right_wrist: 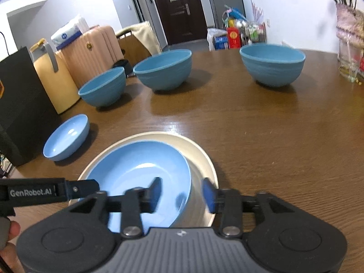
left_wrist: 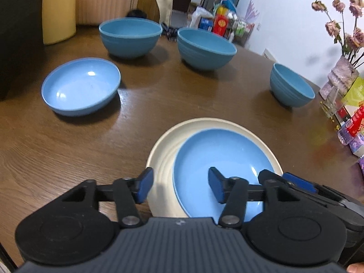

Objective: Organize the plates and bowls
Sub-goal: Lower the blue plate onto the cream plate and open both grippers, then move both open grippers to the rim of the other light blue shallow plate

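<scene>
A light blue shallow dish sits inside a cream plate, low and centre in both wrist views, mouth facing up. Being round, it has no long axis to speak of; it lies off-centre, pushed toward one side of the cream plate so a broad crescent of cream shows on the other side.

The left gripper hangs over the near rim of the stack with its jaws apart, one blue pad over the cream rim and the other above the blue dish, neither pressing on anything. The right gripper stands the same way, jaws apart astride the blue dish's edge, pads clear of it.

Further out on the brown wooden table, a second light blue shallow dish rests upright at the left of the frame. Beyond it stand three deeper, darker blue bowls: one at upper left, one at upper centre, and a smaller one at right. A vase of dried flowers stands at the right edge.
</scene>
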The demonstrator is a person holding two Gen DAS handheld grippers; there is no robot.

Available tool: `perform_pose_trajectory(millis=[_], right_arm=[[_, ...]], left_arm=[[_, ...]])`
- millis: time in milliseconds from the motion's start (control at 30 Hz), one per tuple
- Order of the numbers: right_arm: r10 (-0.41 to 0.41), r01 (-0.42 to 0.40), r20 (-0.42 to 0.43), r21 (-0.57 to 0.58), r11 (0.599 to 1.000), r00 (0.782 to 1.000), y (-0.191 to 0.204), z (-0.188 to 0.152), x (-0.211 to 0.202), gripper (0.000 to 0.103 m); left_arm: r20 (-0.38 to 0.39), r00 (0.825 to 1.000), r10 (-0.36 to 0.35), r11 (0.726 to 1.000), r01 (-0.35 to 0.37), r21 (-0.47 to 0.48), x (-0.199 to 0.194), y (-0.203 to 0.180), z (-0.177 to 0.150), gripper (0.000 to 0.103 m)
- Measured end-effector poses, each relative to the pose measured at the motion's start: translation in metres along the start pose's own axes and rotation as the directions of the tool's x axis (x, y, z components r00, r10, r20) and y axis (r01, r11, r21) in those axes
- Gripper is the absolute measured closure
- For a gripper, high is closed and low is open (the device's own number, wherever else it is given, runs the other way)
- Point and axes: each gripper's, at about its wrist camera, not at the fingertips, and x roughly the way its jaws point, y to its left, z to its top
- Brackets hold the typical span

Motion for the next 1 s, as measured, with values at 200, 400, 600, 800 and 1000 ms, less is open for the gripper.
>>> perform_pose_trajectory(millis=[200, 400, 600, 800, 1000], right_arm=[[-0.01, 0.009, 0.061, 0.014, 1.0, 0.998, -0.006, -0.001, -0.016, 0.002], [-0.004, 0.004, 0.075, 0.011, 1.0, 0.997, -0.013, -0.011, -0.026, 0.0], [-0.034, 0.032, 0.179, 0.014, 0.999, 0.983, -0.024, -0.029, -0.036, 0.0], [-0.089, 0.077, 0.254, 0.056, 0.995, 0.963, -0.046, -0.041, -0.034, 0.0], [-0.079, 0.062, 0.306, 0.064, 0.996, 0.949, -0.059, -0.054, -0.03, 0.0]], left_arm=[[0.095, 0.995, 0.038, 0.999, -0.038, -0.003, -0.021, 0.008, -0.005, 0.001], [0.143, 0.989, 0.023, 1.0, -0.021, -0.015, -0.034, 0.026, -0.015, 0.0], [0.217, 0.974, 0.058, 0.997, -0.045, -0.063, -0.038, 0.053, -0.027, 0.0], [0.268, 0.954, 0.137, 0.989, -0.115, -0.097, -0.033, 0.081, -0.027, 0.0], [0.281, 0.929, 0.24, 0.967, -0.205, -0.151, -0.011, 0.107, -0.017, 0.0]])
